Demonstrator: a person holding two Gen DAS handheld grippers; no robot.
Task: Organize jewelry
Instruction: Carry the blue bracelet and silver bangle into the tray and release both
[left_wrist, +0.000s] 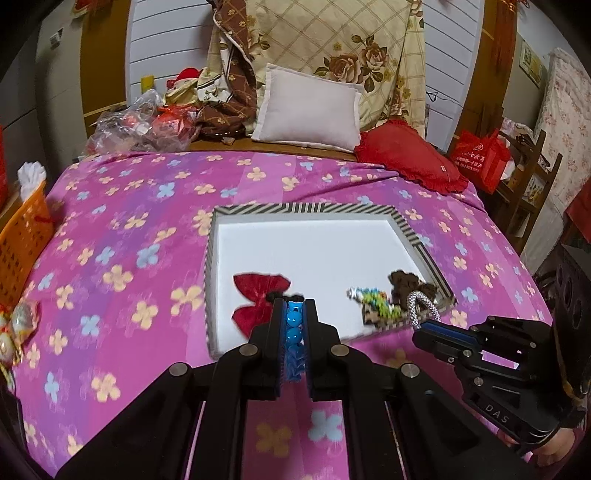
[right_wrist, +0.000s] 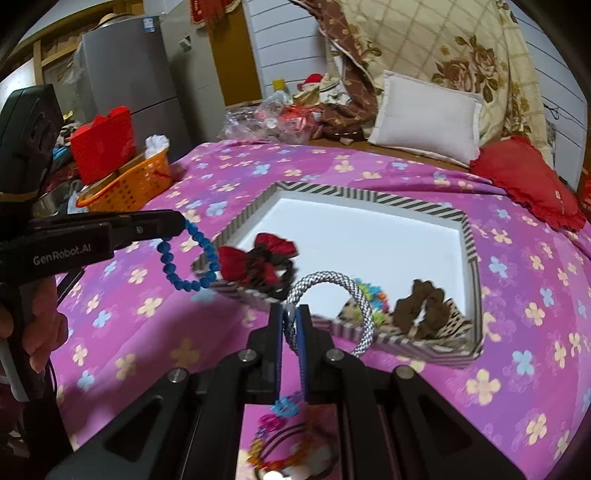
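Blue beads hang in a loop from the left gripper (right_wrist: 177, 221), whose jaws are clamped shut on the blue bead bracelet (right_wrist: 186, 258). The loop dangles just outside the near-left corner of the striped box (right_wrist: 369, 197), level with its rim and almost touching it. The right gripper (right_wrist: 291, 325) is likewise closed, pinching a silver woven rope bracelet (right_wrist: 332, 280) that arches up and over the box's near wall.

The box lies ahead of both grippers on the pink flowered bedspread (right_wrist: 517, 332), its white floor open toward the pillows. Already inside sit a red bow (right_wrist: 266, 254) at the near-left, and a brown scrunchie (right_wrist: 421, 302) and a multicoloured beaded piece (right_wrist: 373, 291) toward the near-right. More bright trinkets (right_wrist: 280, 435) lie on the bedspread under the right gripper.

As I judge it, the deciding relation is simple: each gripper must carry its piece forward and over the near wall. The right gripper looks nearer to clearing it, since its rope loop already overlaps the rim; the blue loop hangs low enough that it could snag the corner unless it clears the rim.
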